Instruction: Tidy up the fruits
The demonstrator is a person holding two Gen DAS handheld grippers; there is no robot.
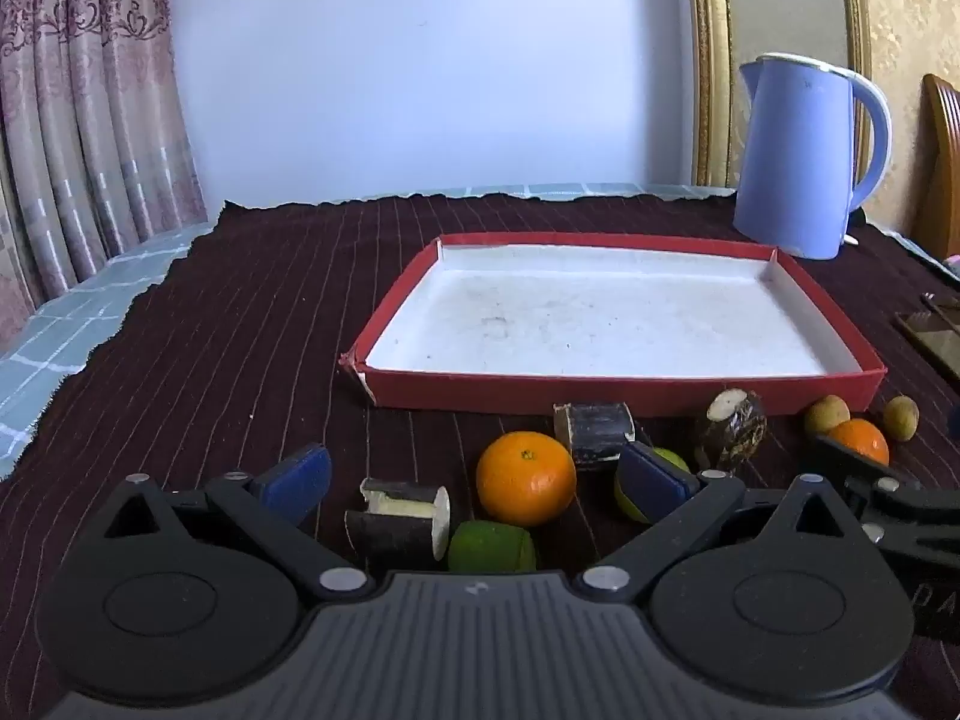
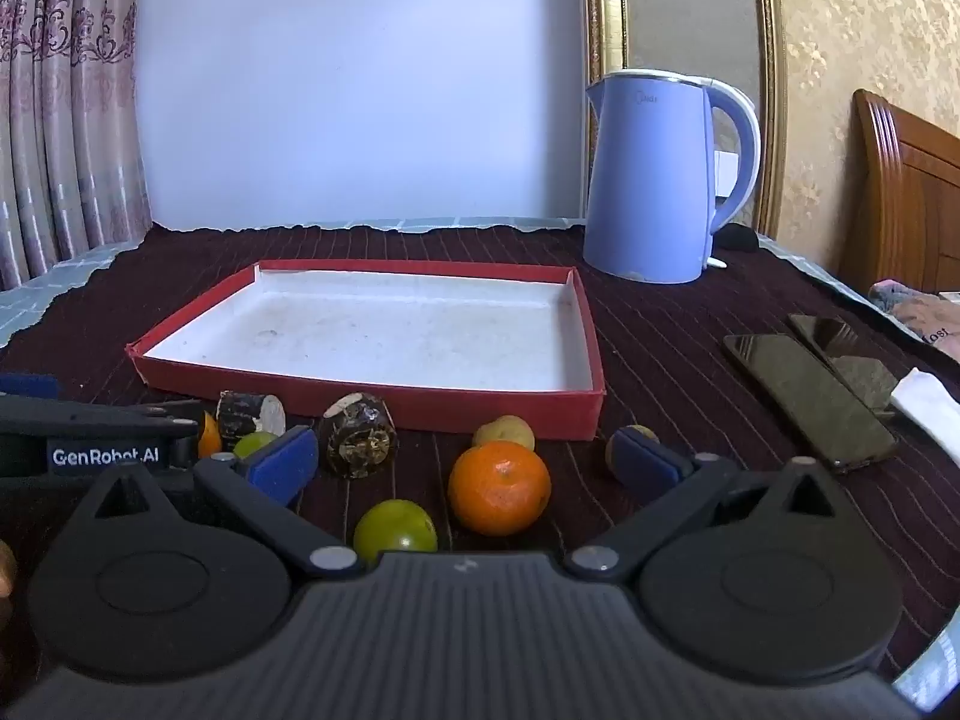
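A shallow red box (image 1: pixel 624 397) with a white inside lies on the dark cloth; it also shows in the right wrist view (image 2: pixel 372 402). In front of it lie fruits. My left gripper (image 1: pixel 474 477) is open, with an orange (image 1: pixel 525 478), a green fruit (image 1: pixel 492 546) and a dark sugarcane piece (image 1: pixel 399 519) between its fingers. My right gripper (image 2: pixel 465 459) is open around a second orange (image 2: pixel 499 487), with a green fruit (image 2: pixel 395 531) near its base. Two small yellow-brown fruits (image 2: pixel 504 431) and another cane piece (image 2: pixel 359 433) lie by the box's front wall.
A blue electric kettle (image 2: pixel 651 180) stands behind the box at the right. Two dark phones (image 2: pixel 810 399) and a white cloth (image 2: pixel 927 411) lie on the right side of the table. Curtains hang at the left. The left gripper's body (image 2: pixel 90 438) lies at the left.
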